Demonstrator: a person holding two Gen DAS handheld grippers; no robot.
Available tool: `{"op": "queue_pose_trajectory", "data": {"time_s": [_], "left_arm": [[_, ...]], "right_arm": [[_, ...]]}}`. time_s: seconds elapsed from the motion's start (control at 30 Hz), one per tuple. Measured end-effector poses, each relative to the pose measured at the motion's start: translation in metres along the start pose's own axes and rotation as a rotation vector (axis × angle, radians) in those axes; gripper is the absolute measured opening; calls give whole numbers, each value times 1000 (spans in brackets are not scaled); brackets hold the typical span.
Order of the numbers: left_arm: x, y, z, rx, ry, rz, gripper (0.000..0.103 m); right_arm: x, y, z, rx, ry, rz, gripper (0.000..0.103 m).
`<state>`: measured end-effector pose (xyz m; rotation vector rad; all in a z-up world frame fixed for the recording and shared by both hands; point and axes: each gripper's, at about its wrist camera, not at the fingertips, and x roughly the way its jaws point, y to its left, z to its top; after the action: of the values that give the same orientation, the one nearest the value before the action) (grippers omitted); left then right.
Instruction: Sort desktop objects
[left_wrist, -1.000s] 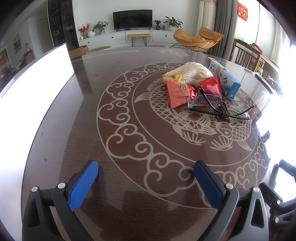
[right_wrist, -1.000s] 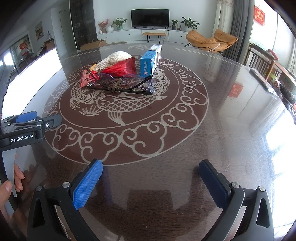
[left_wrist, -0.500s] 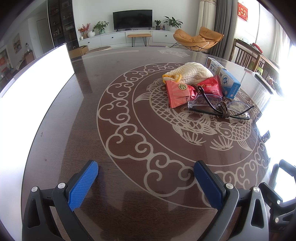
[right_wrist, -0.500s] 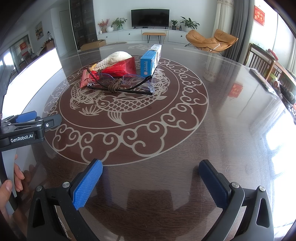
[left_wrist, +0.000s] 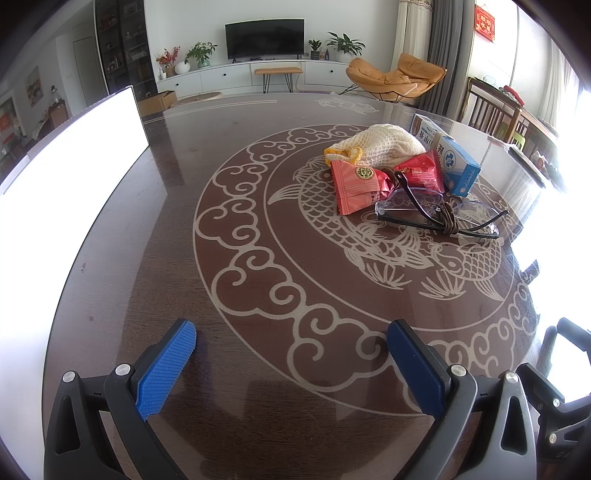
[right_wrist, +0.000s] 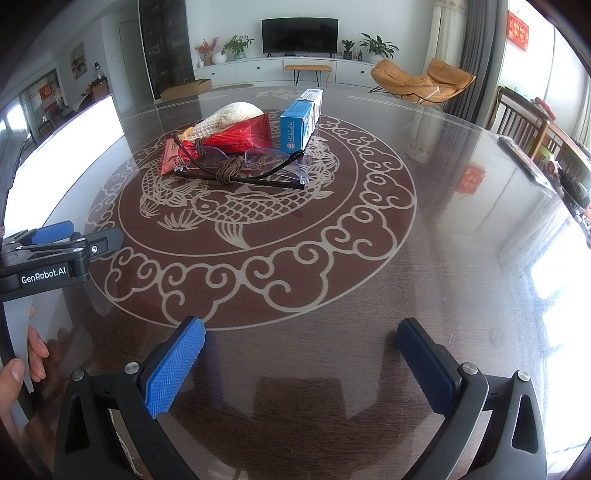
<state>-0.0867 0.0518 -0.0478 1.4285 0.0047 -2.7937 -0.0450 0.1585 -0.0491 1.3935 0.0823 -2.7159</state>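
Bare table (right_wrist: 424, 258) ahead of both hand-held grippers, glasses (right_wrist: 242, 168) fronting the snack packets (right_wrist: 236, 138), knitted pouch (right_wrist: 231, 114) and blue box (right_wrist: 299, 123) clustered behind

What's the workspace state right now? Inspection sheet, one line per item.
Surface: dark glossy table with a pale fish-and-cloud inlay, strong window glare.
Job's things: one pile at the inlay's centre: glasses with a brown cord knotted round them, in front; red snack packets behind them; knitted cream pouch; blue medicine box upright beside them.
Clutter: nothing seen apart from the pile.
Grippers: left gripper and right gripper both over bare table short of the pile, jaws wide apart, empty.
Cables: nothing seen.
Surroundings: living room; TV, orange lounge chair, wooden chairs at right.
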Motion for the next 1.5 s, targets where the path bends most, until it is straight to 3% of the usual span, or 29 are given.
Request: {"op": "queue_pose_trajectory", "data": {"time_s": [1.07,1.3,1.5], "left_arm": [[1,1,0,0,0,0,103],[-2,5,-5,82,22,-58,103],[-6,5,-11,69,11,-45,103]], "right_arm": [[0,0,0,-1,0,0,103],[0,0,0,0,0,0,103],[0,0,0,-1,0,1,103]]}}
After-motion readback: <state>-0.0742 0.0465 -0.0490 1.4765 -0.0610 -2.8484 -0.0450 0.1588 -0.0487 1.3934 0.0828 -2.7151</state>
